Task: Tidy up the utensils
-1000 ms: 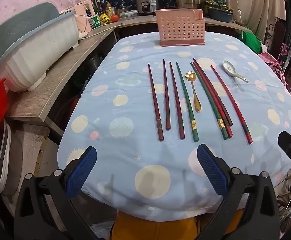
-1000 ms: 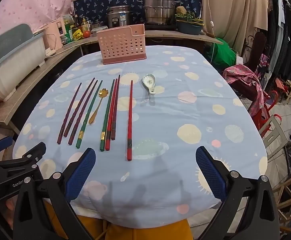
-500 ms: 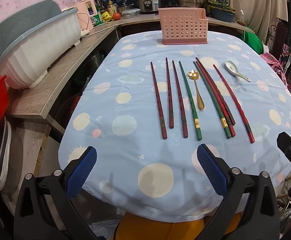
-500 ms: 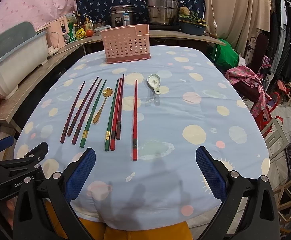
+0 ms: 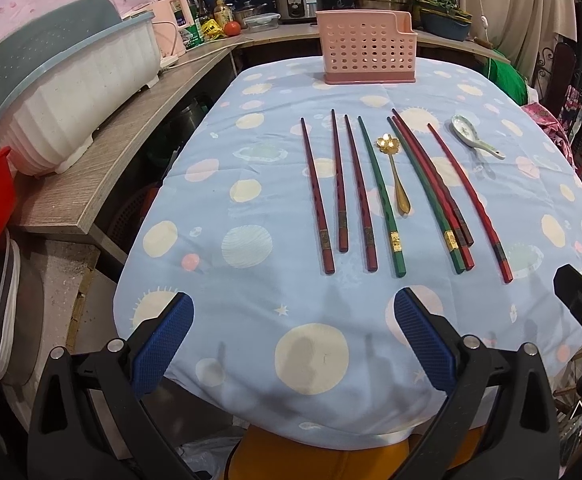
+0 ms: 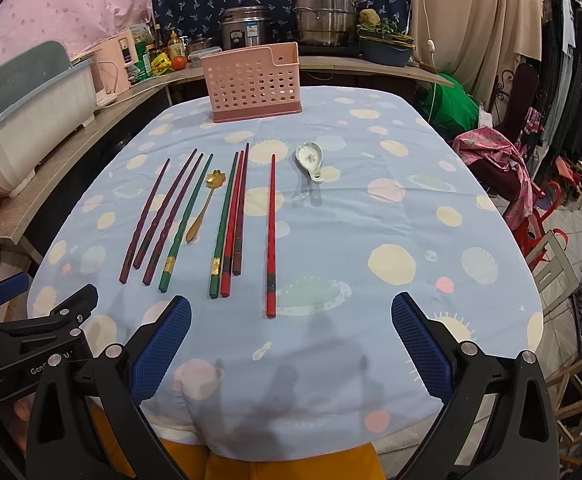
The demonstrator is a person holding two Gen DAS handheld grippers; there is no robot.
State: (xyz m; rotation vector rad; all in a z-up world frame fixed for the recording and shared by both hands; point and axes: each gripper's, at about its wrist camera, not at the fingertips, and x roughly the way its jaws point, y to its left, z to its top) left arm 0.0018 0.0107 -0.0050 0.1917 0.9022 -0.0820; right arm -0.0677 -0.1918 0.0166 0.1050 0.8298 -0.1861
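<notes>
Beyond both open jaws, chopsticks (image 5: 375, 194).

This is a home kitchen: a rice cooker (image 6: 244, 27) and steamer pot (image 6: 324, 13) stand on the counter (image 5: 103, 152) far ahead of the gripper.

Glossy lacquered chopsticks (image 5: 375, 194) on matt cotton tablecloth (image 5: 251, 288)

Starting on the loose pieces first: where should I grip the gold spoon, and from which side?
Take the gold spoon by its thin handle, near the middle, coming from above with the fingers across its width. It lies flat, flower bowl toward the pink holder, with a green chopstick close on its left, so keep the fingers narrow. The right hand-held gripper is open and empty.
</notes>
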